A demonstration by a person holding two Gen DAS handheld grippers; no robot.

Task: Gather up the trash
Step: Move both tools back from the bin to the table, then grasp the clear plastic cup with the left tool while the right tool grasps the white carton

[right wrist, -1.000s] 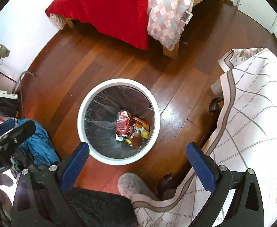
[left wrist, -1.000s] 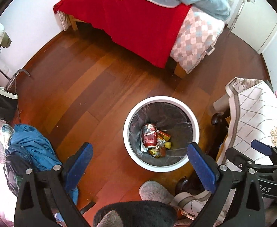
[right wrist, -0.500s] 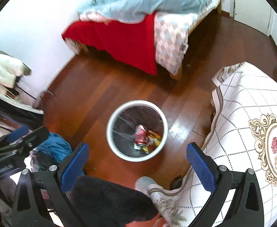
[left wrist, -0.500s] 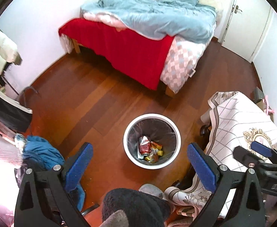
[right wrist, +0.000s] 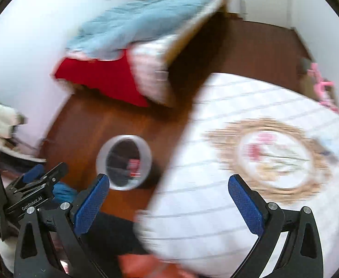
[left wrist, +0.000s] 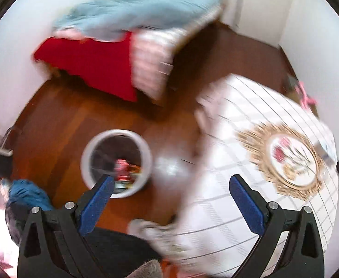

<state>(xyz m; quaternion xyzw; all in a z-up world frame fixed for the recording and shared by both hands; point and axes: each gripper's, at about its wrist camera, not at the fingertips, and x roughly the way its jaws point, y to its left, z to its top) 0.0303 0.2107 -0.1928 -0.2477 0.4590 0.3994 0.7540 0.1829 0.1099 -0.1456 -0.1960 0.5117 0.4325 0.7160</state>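
Note:
A round white trash bin (left wrist: pixel 88 148) with a dark liner stands on the wooden floor; a red can (left wrist: pixel 121 170) and other wrappers lie inside. It also shows in the right wrist view (right wrist: pixel 146 149). My left gripper (left wrist: pixel 169 205) is open and empty, high above the floor, with the bin near its left finger. My right gripper (right wrist: pixel 168 203) is open and empty, mostly over a white tablecloth (right wrist: pixel 273 157). The left gripper (right wrist: pixel 41 178) also shows at the lower left of the right wrist view. Both views are blurred.
A table with a white checked cloth and gold floral medallion (left wrist: pixel 285 159) fills the right. A bed with red and blue covers (left wrist: pixel 114 46) stands at the back. Blue clothing (left wrist: pixel 26 194) lies at the lower left. My slippered foot (left wrist: pixel 146 229) is below.
Both grippers have risen and swung to the right. The bin looks smaller and has slid left, and the tablecloth now fills the right half of each view.

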